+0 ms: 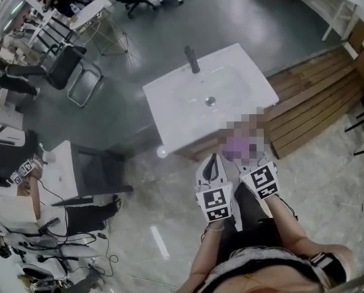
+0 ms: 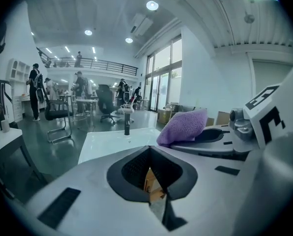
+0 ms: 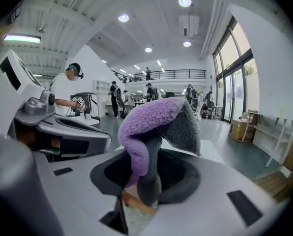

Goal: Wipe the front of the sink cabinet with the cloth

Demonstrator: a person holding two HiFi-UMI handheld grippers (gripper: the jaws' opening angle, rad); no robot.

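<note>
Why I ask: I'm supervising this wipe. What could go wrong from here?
1. The right gripper pinches only a fold of the purple cloth; it might slip out under rubbing.
2. The left gripper, shut and empty, sits close beside it, so they could collide.
3. The white sink overhangs the cabinet front, possibly hiding the wiped area from the head view.

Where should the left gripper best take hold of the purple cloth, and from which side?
Probably grip the loose folded top of the cloth, which bulges up above the right gripper; its lower end is pinched there. Come from the left, where the left gripper is beside it.
</note>
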